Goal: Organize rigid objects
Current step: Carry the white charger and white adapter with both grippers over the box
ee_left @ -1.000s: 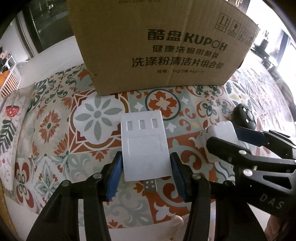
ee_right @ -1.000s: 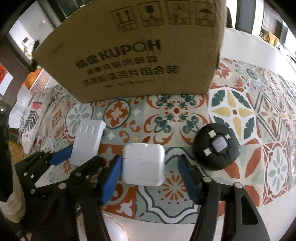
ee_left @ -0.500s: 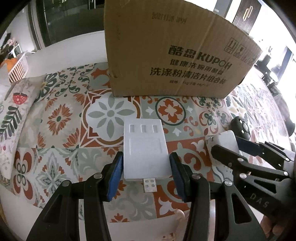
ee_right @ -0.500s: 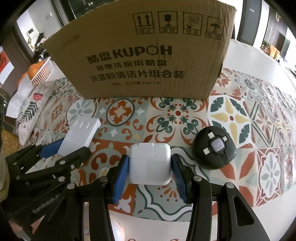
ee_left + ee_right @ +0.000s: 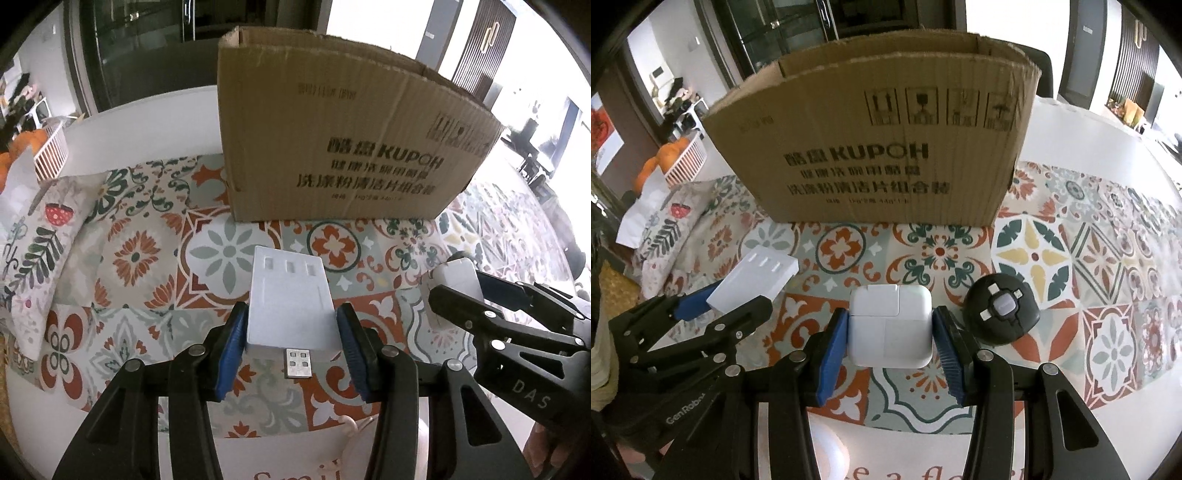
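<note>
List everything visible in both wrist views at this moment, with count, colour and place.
USB hub: one, white, between the left gripper's pads.
Power adapter: one, white, between the right gripper's pads.
Round device: one, black, on the cloth right of the adapter.
Cardboard box: one, brown, open-topped, behind them.
Patterned cloth: one, multicoloured, covering the table.
Cushion: one, leaf print, far left.
Left gripper: black, blue pads.
Right gripper: black, blue pads.

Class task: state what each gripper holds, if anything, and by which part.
Left gripper clamps the flat white USB hub by its long side edges. Right gripper clamps the white charger block by its two opposite sides.
</note>
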The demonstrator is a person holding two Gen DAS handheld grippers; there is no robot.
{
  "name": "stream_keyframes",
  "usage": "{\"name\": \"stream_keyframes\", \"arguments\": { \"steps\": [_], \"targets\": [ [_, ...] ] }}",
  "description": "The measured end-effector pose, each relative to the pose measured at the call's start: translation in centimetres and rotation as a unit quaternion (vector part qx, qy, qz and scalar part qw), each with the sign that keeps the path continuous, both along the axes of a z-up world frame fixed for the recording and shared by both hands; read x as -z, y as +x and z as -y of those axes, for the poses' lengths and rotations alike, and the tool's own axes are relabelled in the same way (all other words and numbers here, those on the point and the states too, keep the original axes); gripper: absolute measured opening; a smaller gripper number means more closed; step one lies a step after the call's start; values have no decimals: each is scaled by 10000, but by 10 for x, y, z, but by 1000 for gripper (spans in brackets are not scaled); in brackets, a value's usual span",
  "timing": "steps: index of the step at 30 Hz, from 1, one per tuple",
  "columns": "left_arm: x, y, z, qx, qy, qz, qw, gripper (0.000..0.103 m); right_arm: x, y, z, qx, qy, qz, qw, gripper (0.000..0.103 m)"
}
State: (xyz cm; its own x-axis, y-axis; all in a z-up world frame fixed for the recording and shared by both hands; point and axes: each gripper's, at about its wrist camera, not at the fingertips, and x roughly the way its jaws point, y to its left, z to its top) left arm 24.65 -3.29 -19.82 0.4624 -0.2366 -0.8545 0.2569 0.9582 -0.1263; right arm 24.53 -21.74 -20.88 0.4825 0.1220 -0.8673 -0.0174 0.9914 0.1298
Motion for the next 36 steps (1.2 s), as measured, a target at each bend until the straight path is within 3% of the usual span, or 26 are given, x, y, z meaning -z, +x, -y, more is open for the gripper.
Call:
{"name": "stream_keyframes", "arguments": {
  "steps": [36],
  "targets": [
    [-121,-1,-2,27,-375,1342,9902,48,-119,-11,0,-47,26,1477,9890,48]
  ]
}}
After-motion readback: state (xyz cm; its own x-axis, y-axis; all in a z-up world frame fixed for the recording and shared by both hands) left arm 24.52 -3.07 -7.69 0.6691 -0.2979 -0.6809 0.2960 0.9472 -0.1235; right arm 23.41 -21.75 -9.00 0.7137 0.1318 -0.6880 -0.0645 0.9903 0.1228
